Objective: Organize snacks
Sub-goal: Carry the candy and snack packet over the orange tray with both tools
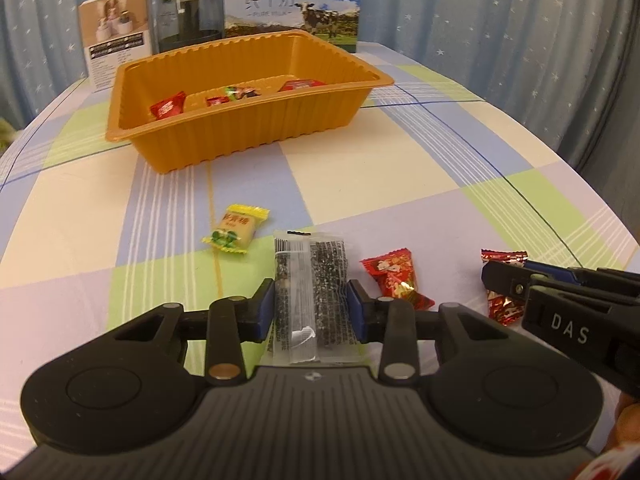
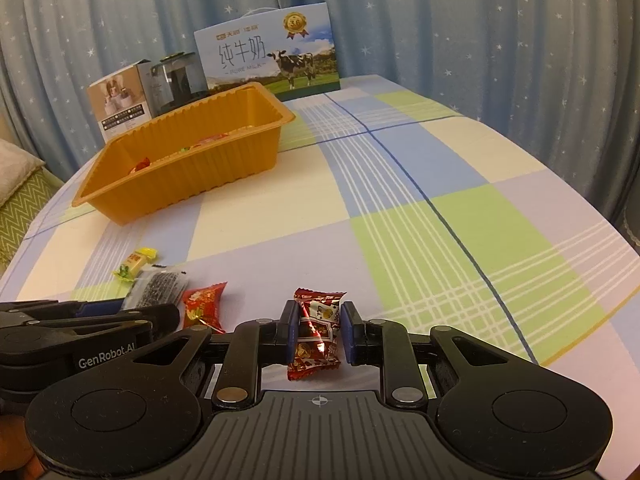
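An orange tray [image 1: 240,132] stands at the back left of the checked tablecloth and holds several wrapped candies [image 1: 168,106]. My left gripper [image 1: 311,286] is shut on a clear-and-black snack packet [image 1: 308,256] that lies flat on the cloth; its blue pads touch both long edges. My right gripper [image 2: 319,312] is shut on a shiny red candy [image 2: 318,332], which is also visible from the left wrist as a red candy [image 1: 502,258]. Between the two grippers lies another red candy [image 1: 394,280]. A yellow candy [image 1: 236,230] lies just beyond the packet.
Behind the tray stand a milk carton box [image 1: 292,4], a dark glass jar [image 1: 190,12] and a small printed box [image 1: 116,36]. A starred blue curtain hangs around the table. A cushion [image 2: 16,200] lies off the table's left edge.
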Demonstrator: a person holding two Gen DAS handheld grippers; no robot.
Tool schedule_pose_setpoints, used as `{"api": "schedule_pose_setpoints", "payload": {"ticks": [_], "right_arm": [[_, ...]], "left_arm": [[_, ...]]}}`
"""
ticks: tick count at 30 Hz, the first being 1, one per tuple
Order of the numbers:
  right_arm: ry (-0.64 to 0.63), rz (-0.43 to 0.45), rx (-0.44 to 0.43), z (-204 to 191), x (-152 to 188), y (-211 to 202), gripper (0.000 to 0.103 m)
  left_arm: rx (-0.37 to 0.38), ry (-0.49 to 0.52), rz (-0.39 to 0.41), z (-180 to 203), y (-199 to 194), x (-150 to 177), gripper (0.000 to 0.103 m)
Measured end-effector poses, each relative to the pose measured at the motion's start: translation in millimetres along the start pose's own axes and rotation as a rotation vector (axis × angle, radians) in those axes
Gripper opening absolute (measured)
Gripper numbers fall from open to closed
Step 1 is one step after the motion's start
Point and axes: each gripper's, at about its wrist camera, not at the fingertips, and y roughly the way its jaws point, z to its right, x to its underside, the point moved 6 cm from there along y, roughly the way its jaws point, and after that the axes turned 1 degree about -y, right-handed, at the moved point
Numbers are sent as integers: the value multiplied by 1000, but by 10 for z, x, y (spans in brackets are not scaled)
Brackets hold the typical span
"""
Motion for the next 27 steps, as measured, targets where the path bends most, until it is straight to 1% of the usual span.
{"api": "schedule_pose_setpoints", "payload": {"ticks": [4,13,19,27], "right_arm": [[-2,23,-14,-59,-63,-42,22],[-19,94,-56,-214,-342,-157,21],[-44,150,-94,-393,-598,-227,21],[-99,228,-150,-728,-1054,-177,21]], "left_arm": [[4,-33,9,-61,-103,-23,34],[-6,-73,74,-253,-439,-212,34],[-20,-87,121,-403,-589,-438,34],[-30,-89,180,-569,-632,-833,34]]}}
